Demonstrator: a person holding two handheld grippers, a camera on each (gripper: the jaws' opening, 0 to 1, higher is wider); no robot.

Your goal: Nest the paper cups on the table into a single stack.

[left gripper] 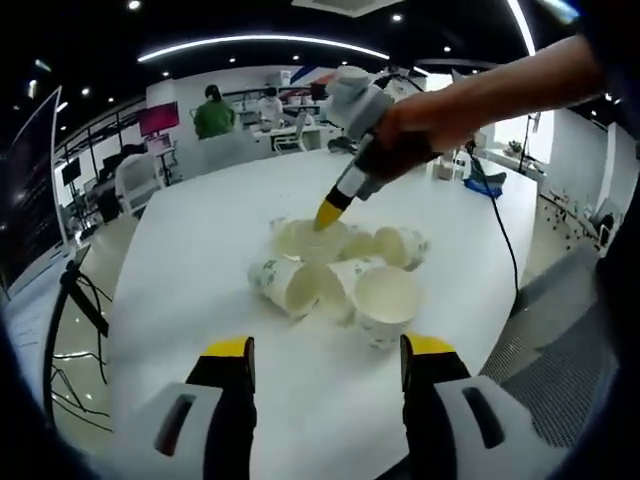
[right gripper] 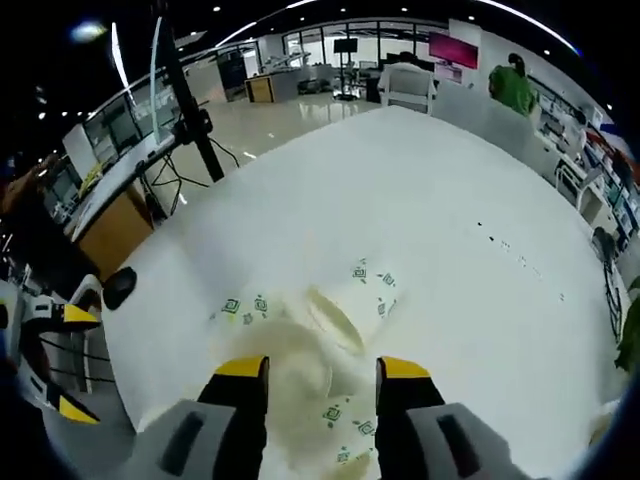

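Observation:
Several white paper cups with green prints lie in a loose cluster [left gripper: 335, 270] in the middle of the white table [left gripper: 200, 260]. Most are on their sides; one [left gripper: 385, 297] stands upright at the near right. My left gripper [left gripper: 328, 360] is open, short of the cluster, with nothing between its jaws. A hand holds my right gripper [left gripper: 328, 213] just above the far cups, coming in from the upper right. In the right gripper view its jaws [right gripper: 322, 385] stand apart over tipped cups [right gripper: 345, 300]. The left gripper [right gripper: 68, 360] shows at the left edge.
A black tripod [left gripper: 80, 300] stands off the table's left side, also seen as the tripod [right gripper: 190, 110]. A black cable [left gripper: 507, 245] runs across the table's right part to a blue object [left gripper: 487, 186]. A person in green [left gripper: 212, 115] sits far behind. A wooden desk [right gripper: 110, 232] is beyond the table edge.

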